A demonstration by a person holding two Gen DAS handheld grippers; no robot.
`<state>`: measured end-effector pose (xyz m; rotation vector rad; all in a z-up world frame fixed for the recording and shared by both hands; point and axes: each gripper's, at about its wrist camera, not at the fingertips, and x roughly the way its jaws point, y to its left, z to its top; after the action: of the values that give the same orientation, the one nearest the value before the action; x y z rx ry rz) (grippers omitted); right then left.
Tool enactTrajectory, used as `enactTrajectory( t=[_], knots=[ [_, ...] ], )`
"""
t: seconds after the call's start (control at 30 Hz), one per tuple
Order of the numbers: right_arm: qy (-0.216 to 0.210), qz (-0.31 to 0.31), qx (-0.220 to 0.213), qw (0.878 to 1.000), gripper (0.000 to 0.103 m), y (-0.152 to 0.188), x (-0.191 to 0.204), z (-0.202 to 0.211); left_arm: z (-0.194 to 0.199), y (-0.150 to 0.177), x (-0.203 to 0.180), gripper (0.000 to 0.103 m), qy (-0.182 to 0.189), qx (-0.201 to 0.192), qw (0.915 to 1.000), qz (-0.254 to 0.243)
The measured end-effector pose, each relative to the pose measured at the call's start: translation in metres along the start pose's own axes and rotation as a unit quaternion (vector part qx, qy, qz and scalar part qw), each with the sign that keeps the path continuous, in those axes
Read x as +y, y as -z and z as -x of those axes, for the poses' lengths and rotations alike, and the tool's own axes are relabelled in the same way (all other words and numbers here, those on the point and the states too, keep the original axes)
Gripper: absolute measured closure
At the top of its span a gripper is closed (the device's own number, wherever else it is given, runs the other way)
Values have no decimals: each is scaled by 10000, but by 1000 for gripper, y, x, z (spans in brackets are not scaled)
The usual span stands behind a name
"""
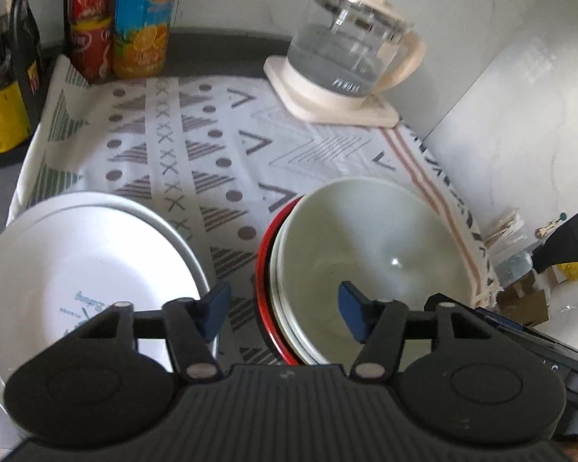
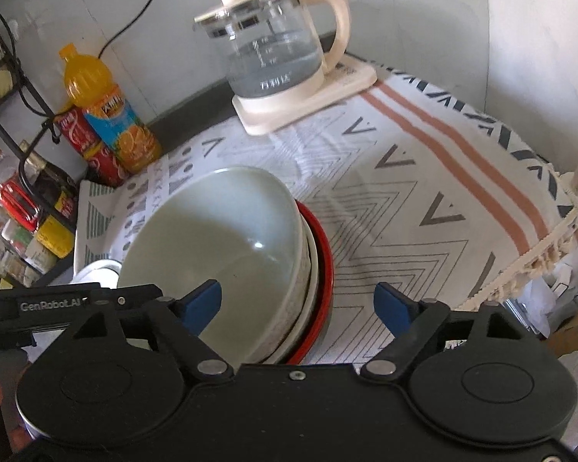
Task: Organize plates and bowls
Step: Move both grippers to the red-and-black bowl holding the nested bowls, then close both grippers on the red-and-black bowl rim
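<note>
A pale green bowl (image 1: 370,246) sits nested on a white bowl and a red bowl (image 1: 264,269) on the patterned cloth. A stack of white plates (image 1: 77,265) lies to its left. My left gripper (image 1: 285,310) is open and empty, its fingers astride the bowl stack's left rim. In the right wrist view the green bowl (image 2: 219,231) sits in the red bowl (image 2: 323,265), with a plate edge (image 2: 96,269) at the left. My right gripper (image 2: 298,308) is open and empty, its fingers astride the stack's right rim.
A glass kettle (image 1: 350,54) on a cream base stands at the back of the cloth (image 1: 219,142). An orange juice bottle (image 1: 144,19) and a red cola bottle (image 1: 90,19) stand at the back left. A wire rack with jars (image 2: 15,200) is at the left.
</note>
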<state>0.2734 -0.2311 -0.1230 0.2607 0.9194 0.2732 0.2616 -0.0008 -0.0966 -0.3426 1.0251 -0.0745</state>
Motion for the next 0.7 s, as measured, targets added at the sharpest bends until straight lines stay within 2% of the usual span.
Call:
enactTrajectory(
  t=[0.17, 0.3, 0.4, 0.53, 0.7],
  knots=[
    [-116, -40, 200, 9997, 25, 0, -3, -15, -17, -2, 2, 53, -131, 224, 9996, 68],
    [-152, -40, 398, 9991, 36, 0, -3, -29, -31, -4, 2, 53, -143, 372, 9992, 102],
    [-164, -7, 515, 9985, 42, 0, -1, -38, -42, -5, 4, 63, -180, 523, 9981, 256],
    [-98, -76, 704, 9974, 53, 0, -3, -51, -52, -7, 2, 71, -193, 653, 9973, 268],
    [-138, -141, 720, 9972, 58, -2, -7, -55, -60, -10, 2, 71, -212, 696, 9970, 250]
  ],
)
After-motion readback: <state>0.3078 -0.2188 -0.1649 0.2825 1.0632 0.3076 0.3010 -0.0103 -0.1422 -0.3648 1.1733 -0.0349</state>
